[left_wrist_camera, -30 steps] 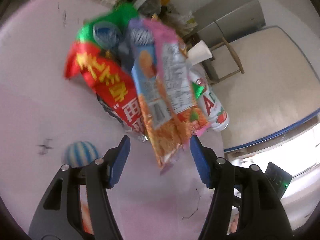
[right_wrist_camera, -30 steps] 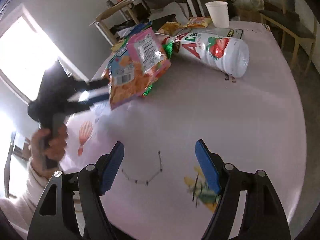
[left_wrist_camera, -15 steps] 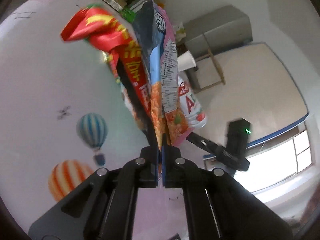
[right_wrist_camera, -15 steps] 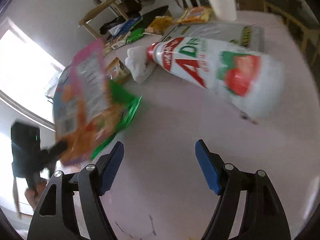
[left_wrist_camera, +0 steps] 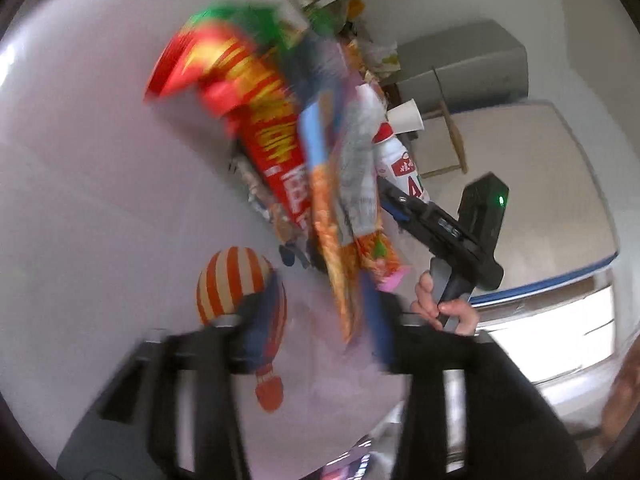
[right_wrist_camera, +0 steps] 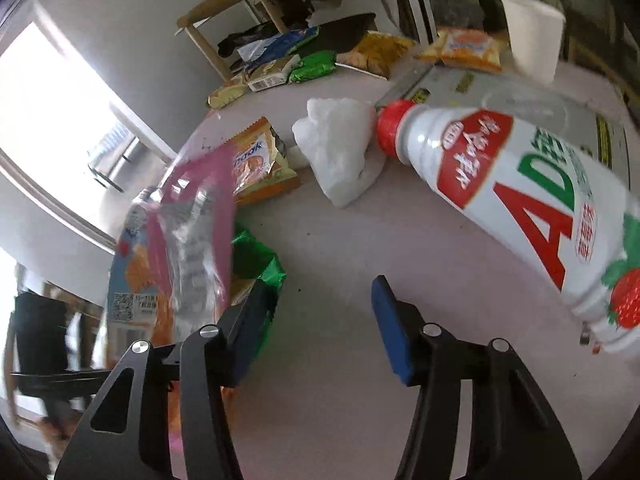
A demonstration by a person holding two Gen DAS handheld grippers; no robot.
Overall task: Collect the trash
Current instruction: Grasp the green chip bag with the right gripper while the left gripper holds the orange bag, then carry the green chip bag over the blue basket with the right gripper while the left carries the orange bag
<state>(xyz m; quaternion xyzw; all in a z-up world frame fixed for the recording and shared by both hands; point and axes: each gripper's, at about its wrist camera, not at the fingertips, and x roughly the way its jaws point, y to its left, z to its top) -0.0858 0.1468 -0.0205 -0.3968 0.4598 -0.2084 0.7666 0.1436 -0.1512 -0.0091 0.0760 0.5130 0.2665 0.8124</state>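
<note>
The left tool (left_wrist_camera: 324, 296) fills the bottom of its own view, blurred. Its jaws stand apart and have just been opening. The lower end of a bundle of snack wrappers stands between its blue pads (left_wrist_camera: 260, 320). The blur hides whether either pad touches it. The bundle rises upright: an orange-and-pink wrapper (left_wrist_camera: 356, 200) in front, a red wrapper with yellow lettering (left_wrist_camera: 256, 120) beside it and green foil at the top. Below lies the pale counter (left_wrist_camera: 100, 200), printed with an orange striped balloon (left_wrist_camera: 230, 280).

Just right of the bundle, the person's right hand (left_wrist_camera: 444, 308) grips the handle of the other black tool.

In the right wrist view, the right tool (right_wrist_camera: 320, 292) hangs over bare counter. Its jaws are released and have just been closing, with nothing between them. A green wrapper (right_wrist_camera: 256, 260) lies just beside its left finger, and the pink wrapper stands up above that.

To the right a white drink bottle (right_wrist_camera: 520, 200) with a strawberry label lies on its side. Its red cap points at a crumpled white tissue (right_wrist_camera: 340, 152). An opened orange snack packet (right_wrist_camera: 260, 164) lies left of the tissue.

Farther back stand a white paper cup (right_wrist_camera: 532, 36), an orange packet (right_wrist_camera: 468, 48) and a green packet (right_wrist_camera: 312, 66), among more wrappers at the counter's far edge.
</note>
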